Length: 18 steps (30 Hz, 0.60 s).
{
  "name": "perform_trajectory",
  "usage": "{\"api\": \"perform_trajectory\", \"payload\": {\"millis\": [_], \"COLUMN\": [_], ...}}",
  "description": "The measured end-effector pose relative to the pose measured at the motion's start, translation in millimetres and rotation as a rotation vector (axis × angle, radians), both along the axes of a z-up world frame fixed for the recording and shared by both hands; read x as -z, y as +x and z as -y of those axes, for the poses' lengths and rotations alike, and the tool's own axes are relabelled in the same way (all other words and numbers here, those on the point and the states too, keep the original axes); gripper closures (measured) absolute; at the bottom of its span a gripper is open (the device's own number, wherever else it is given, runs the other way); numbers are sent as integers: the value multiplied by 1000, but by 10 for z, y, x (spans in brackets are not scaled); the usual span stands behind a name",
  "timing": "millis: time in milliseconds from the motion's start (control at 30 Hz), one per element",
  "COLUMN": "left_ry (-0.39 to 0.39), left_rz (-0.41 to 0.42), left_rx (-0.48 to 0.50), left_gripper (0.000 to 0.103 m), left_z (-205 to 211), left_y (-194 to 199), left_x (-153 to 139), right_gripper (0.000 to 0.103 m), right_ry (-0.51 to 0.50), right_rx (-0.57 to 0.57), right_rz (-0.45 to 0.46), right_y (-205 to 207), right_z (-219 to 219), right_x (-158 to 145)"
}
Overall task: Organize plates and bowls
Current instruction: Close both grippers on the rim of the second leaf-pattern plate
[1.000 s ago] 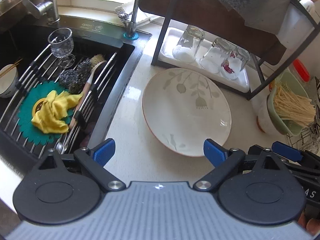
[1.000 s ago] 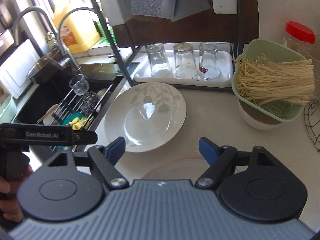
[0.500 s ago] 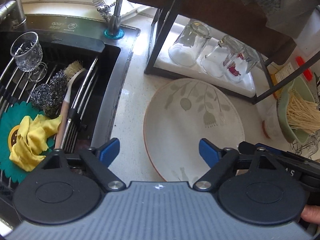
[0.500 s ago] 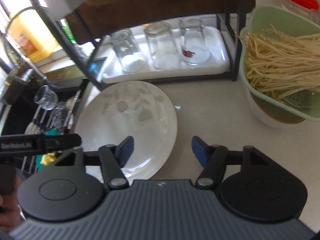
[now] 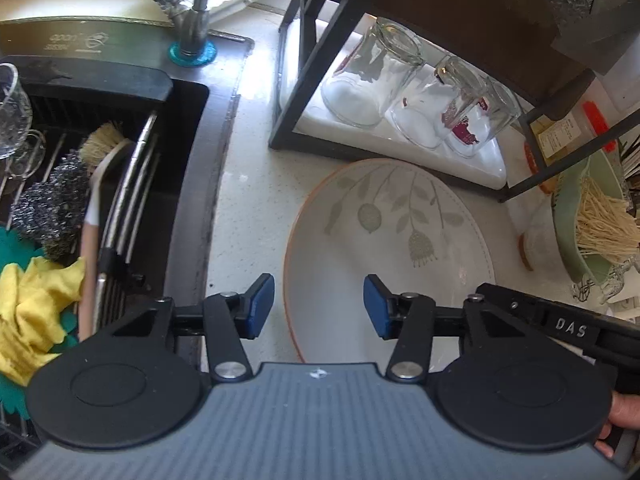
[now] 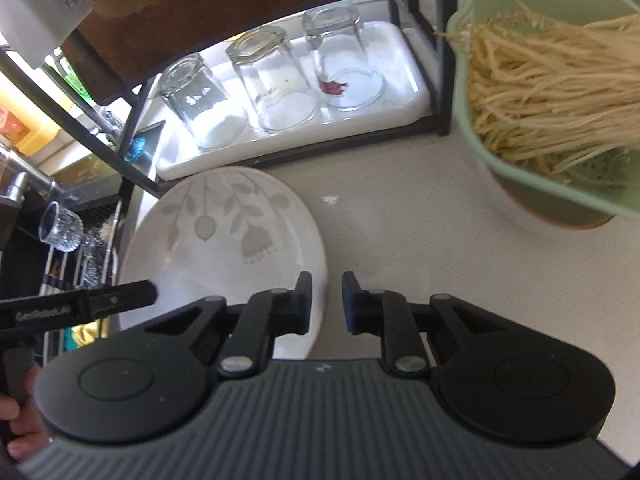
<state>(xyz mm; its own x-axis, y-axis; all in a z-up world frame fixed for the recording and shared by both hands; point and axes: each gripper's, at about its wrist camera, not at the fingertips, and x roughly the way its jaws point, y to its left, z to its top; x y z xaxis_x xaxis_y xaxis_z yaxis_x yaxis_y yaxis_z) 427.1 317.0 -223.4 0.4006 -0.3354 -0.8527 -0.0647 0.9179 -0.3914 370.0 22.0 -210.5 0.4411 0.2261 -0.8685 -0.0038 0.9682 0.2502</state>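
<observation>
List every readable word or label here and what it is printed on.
"DAS": on the right gripper's arm.
"GenRobot.AI": on the left gripper's arm.
Sink rim logo: too blurred.
Jar label: too small.
Yellow bottle label: blurred.

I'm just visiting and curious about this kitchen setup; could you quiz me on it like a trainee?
1. True or false: the three glasses stand upside down on the white tray.
2. What fills the green colander? A) pale thin strands B) red apples C) spoons
3. Whose rim do the left gripper and right gripper both straddle?
Key: 1 true. 2 A. 3 the plate; both jaws have just been closing around it.
</observation>
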Motion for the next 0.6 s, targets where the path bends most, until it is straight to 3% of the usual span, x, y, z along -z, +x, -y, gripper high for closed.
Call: {"api": "perform_trajectory", "payload": {"millis": [233,600], "left_ry": [-4,-154], "left_rz": [-18,-40], "left_rx": [27,-13], "left_gripper": [49,48], "left_z": [82,-116], "left_y": [206,269], "left_x": [52,156], "right_gripper": [89,89], "right_ry": [-15,46], "right_rx": [1,65], "right_rz": [-51,-82], "right_y": [151,243], "right_z": [-76,-7], "right_x": [87,147]}}
